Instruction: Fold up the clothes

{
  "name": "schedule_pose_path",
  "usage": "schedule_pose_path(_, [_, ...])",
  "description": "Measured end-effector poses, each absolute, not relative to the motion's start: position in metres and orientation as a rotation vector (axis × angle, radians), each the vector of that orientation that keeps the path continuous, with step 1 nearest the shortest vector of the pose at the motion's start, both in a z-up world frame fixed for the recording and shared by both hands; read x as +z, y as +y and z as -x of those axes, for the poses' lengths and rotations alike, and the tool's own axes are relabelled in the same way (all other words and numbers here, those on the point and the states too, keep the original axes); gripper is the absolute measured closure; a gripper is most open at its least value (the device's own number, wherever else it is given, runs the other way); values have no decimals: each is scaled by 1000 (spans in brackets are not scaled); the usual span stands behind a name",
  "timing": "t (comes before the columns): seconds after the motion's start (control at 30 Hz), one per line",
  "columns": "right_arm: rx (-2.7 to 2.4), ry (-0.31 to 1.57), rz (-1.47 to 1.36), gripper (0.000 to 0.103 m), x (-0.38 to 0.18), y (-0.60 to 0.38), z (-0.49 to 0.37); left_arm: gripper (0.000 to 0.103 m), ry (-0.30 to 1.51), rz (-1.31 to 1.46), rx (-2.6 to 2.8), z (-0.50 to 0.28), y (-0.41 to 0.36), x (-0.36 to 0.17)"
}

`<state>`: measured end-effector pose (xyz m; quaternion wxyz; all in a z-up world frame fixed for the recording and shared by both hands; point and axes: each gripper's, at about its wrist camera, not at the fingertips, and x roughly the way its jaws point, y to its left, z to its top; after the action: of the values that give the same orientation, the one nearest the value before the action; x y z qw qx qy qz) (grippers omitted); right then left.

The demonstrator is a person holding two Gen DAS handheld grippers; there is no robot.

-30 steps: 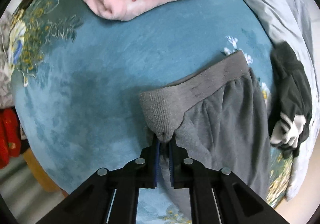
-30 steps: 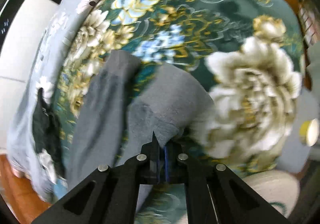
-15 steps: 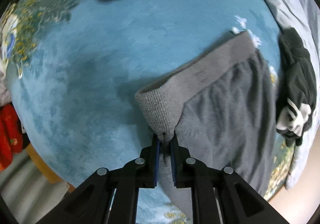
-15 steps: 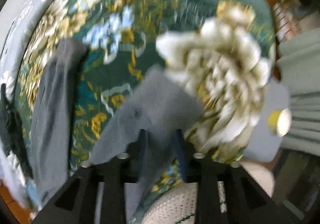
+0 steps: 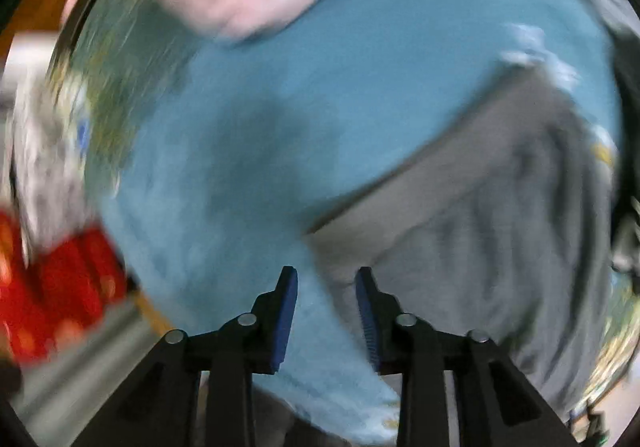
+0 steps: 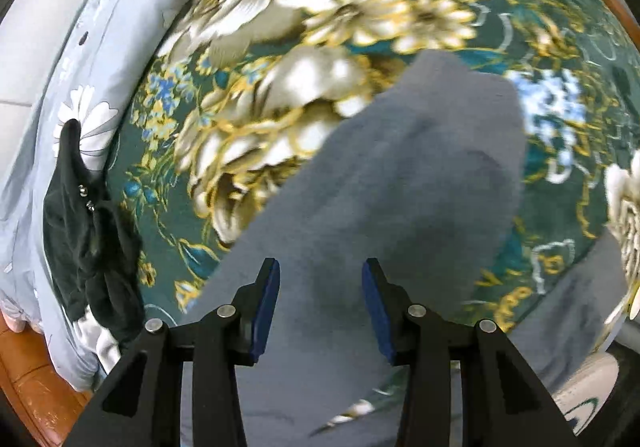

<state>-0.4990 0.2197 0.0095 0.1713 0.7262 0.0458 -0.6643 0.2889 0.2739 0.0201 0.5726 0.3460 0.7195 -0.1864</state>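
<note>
both grippers, left gripper (image 5: 326, 279) and right gripper (image 6: 320, 273), gape empty over flat grey trousers (image 6: 380, 207).

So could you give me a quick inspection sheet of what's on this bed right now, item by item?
Surface: a floral blanket, teal-blue with large cream and gold flowers, over a pale grey flowered sheet.
Job's things: grey sweatpants lying on the blanket, waistband showing in the blurred left view.
Clutter: a black garment with white stripes on the sheet; pink folded clothing; something red, too blurred to name.
Grippers: left gripper and right gripper both open, holding nothing.
Cables: nothing seen.
Surroundings: a wooden bed edge.
</note>
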Motion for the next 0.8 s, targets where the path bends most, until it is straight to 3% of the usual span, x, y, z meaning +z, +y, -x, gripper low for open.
schedule_pose_path(0.13, [-1879, 83, -2139, 58, -14, 199, 504, 68, 1854, -534, -515, -293, 252, 7])
schedule_pose_path(0.2, [-1874, 59, -2177, 50, -25, 188, 507, 66, 1886, -475, -586, -282, 219, 1])
schedule_pose_path(0.23, [-1877, 47, -2195, 46, -30, 185, 508, 61, 1892, -458, -621, -274, 201, -1])
schedule_pose_path(0.37, [-1917, -1, -2261, 46, -43, 179, 511, 47, 1932, -451, -581, -248, 140, -32])
schedule_pose_path(0.6, [-1966, 103, -2313, 47, -49, 168, 511, 46, 1990, -448, -477, -210, 48, -83])
schedule_pose_path(0.7, [-2000, 158, -2315, 56, -47, 167, 511, 47, 2005, -439, -401, -212, 45, -94])
schedule_pose_path(0.77, [-2018, 198, -2314, 68, -45, 167, 511, 56, 2002, -445, -369, -214, 45, -98])
schedule_pose_path(0.8, [-2020, 224, -2311, 79, -44, 167, 511, 70, 1995, -460, -351, -215, 46, -99])
